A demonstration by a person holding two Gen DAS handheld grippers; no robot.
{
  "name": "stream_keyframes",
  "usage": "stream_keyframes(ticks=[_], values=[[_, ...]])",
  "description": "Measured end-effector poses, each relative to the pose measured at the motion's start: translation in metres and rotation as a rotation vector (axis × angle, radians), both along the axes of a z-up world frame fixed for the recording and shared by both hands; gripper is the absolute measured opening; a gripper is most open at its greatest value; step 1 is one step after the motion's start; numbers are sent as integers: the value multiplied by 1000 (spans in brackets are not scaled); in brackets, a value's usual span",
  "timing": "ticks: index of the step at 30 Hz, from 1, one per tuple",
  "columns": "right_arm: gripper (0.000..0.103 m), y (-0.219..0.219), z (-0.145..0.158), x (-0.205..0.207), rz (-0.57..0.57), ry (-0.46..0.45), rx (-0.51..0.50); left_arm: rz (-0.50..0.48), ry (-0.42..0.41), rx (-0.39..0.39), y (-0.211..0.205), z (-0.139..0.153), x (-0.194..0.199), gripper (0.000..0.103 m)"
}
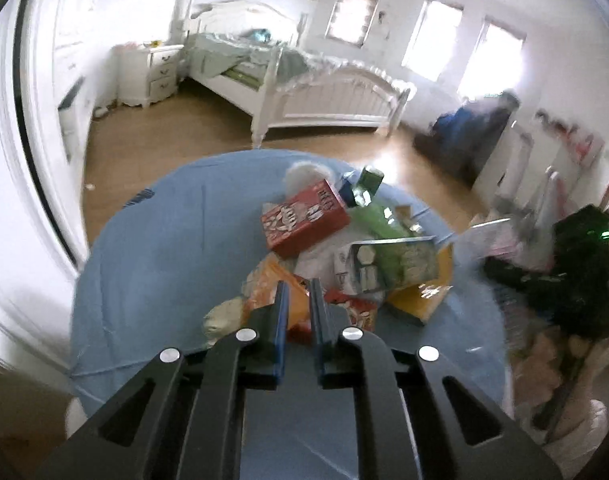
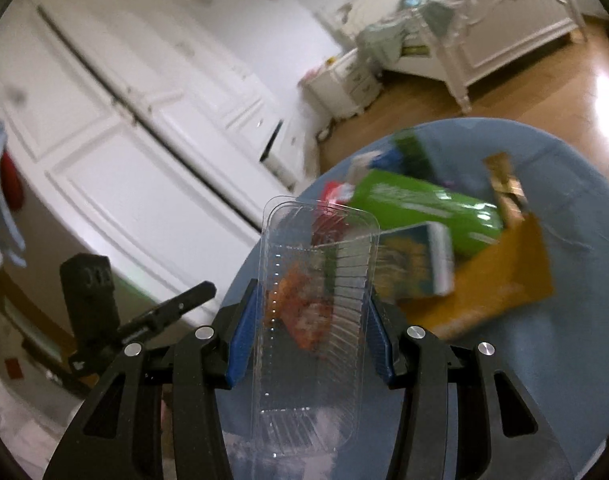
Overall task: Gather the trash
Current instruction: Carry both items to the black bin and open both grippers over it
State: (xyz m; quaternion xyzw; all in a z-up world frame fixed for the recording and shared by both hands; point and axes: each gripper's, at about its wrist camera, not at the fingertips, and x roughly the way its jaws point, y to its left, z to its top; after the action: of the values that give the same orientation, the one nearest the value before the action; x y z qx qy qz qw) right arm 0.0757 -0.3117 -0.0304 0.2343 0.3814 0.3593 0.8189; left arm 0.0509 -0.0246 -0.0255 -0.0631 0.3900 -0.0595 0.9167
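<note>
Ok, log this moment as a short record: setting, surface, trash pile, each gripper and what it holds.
setting: bedroom, white bed, wooden floor
surface: round table under a blue cloth
trash pile: red box, green packet, yellow packaging and other wrappers heaped together on the cloth
left gripper: over the near edge of the pile, jaws a narrow gap apart, nothing visibly held
right gripper: shut on a clear plastic tray, tray standing up between the fingers
</note>
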Motion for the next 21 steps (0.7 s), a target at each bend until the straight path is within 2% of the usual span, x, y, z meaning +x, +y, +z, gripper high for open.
stream_keyframes(ticks=[2,3,4,5,6,7,8,9,11,12,14,16,18,21], values=[[50,-23,-2,-5,-27,7,10,42,17,84,4,-6,-3,19],[50,-28,-2,-5,-36,13,14,45,40,138,4,-13,-6,25],[50,-36,-6,-7,-44,20,19,45,59,163,4,-17,-11,54],[50,-45,-10,-9,-52,30,22,55,84,187,4,-25,-14,88],[50,-48,-12,-9,-54,36,22,78,87,201,7,-31,-19,96],[50,-45,-13,-9,-50,40,17,87,77,199,8,-35,-21,96],[50,-43,-16,-8,-44,43,12,71,80,183,9,-41,-19,92],[50,-40,-19,-7,-37,47,5,71,105,176,11,-48,-14,81],[50,-33,-24,-7,-24,54,0,98,162,163,18,-60,-7,21],[50,-29,-26,-7,-17,58,2,104,191,136,23,-67,-2,11],[50,-25,-29,-10,-16,61,6,115,182,129,25,-62,-2,10],[50,-24,-30,-12,-21,64,16,104,111,126,17,-38,-10,10],[50,-28,-31,-12,-42,66,35,39,-1,109,-5,5,-15,10],[50,-41,-22,-12,-102,25,55,-108,-110,27,-54,56,-8,11]])
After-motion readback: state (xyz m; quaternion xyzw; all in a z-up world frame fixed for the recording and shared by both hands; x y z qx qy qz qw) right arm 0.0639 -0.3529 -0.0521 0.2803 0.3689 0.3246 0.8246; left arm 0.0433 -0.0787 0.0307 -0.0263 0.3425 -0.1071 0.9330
